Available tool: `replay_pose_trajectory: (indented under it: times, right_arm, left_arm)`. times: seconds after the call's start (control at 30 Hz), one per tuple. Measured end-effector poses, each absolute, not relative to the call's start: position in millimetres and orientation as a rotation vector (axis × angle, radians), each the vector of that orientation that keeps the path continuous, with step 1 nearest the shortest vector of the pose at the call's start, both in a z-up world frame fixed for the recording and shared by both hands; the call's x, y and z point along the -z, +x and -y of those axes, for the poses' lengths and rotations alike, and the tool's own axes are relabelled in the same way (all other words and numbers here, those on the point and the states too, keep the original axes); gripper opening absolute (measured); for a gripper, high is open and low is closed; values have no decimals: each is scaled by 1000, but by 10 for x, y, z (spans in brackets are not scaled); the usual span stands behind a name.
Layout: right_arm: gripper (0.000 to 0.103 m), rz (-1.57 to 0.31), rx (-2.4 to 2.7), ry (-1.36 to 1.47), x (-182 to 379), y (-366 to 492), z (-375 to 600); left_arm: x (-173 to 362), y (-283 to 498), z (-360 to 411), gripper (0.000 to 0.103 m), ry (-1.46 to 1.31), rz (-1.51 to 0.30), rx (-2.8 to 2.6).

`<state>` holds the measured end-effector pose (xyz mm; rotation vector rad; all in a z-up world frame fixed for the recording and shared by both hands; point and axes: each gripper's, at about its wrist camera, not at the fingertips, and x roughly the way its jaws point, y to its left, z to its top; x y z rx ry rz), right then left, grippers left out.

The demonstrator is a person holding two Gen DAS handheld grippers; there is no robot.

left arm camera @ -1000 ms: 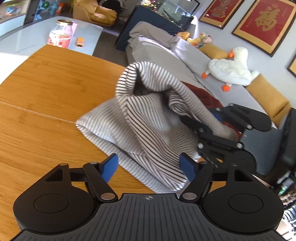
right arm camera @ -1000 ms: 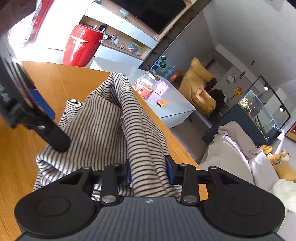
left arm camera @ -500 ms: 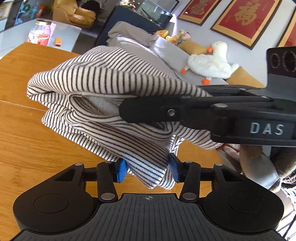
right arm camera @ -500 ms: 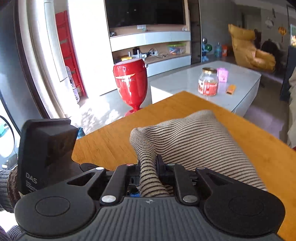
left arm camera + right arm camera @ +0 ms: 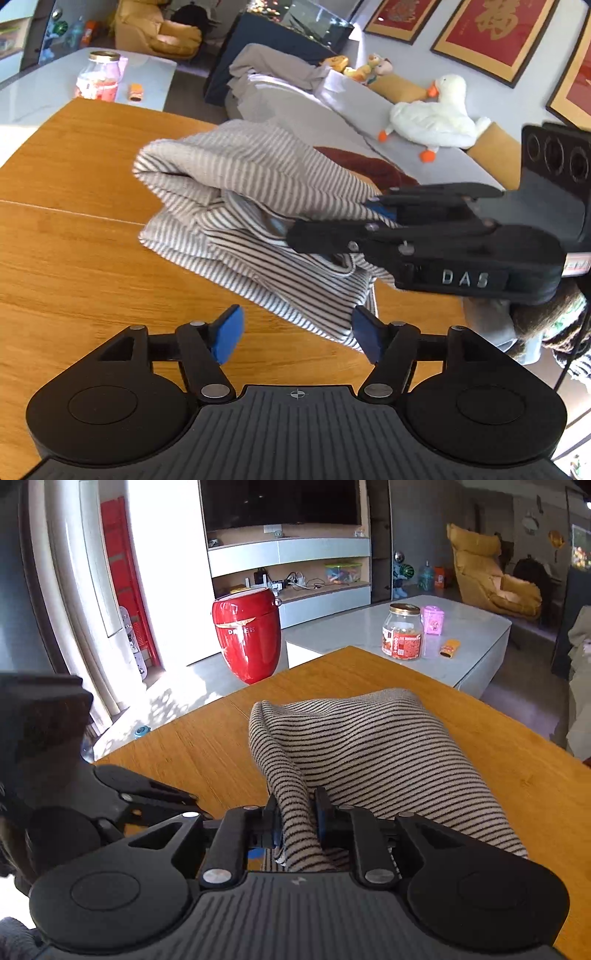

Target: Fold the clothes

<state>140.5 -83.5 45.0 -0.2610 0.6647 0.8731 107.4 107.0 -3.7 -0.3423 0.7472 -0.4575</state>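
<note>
A grey and black striped garment (image 5: 258, 206) lies folded over itself on the wooden table (image 5: 74, 266). My left gripper (image 5: 295, 332) is open and empty, its blue pads just short of the garment's near edge. My right gripper (image 5: 298, 825) is shut on a bunched fold of the striped garment (image 5: 369, 753) and holds it a little above the table. The right gripper also shows in the left wrist view (image 5: 332, 229), coming in from the right over the cloth. The left gripper shows at the lower left of the right wrist view (image 5: 159, 797).
A low white coffee table (image 5: 476, 627) stands past the wooden table's far edge and carries a jar (image 5: 402, 631). A red drum-shaped stool (image 5: 245, 635) stands on the floor. A grey sofa (image 5: 332, 110) with a white plush duck (image 5: 436, 114) lies to the right.
My left gripper has let go of the garment's edge and opened, backing off slightly. My right gripper still holds its fold, and the folded top layer has settled lower onto the pile.
</note>
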Motion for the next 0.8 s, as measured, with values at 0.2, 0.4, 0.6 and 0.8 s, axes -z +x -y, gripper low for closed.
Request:
replay_pose_trajectory:
  times: [0.2, 0.4, 0.6, 0.8]
  right_arm:
    - [30, -475, -835, -527, -272, 971, 643]
    - [49, -296, -755, -823, 85, 513, 395]
    - [64, -354, -798, -761, -84, 504, 491]
    - [103, -506, -848, -410, -497, 694, 947]
  left_arm:
    - [-364, 1027, -1555, 71, -441, -616, 350]
    - [-687, 1365, -1338, 74, -477, -510, 465]
    - [-229, 1816, -986, 71, -417, -667, 406]
    - [-131, 1783, -1078, 71, -414, -659, 399]
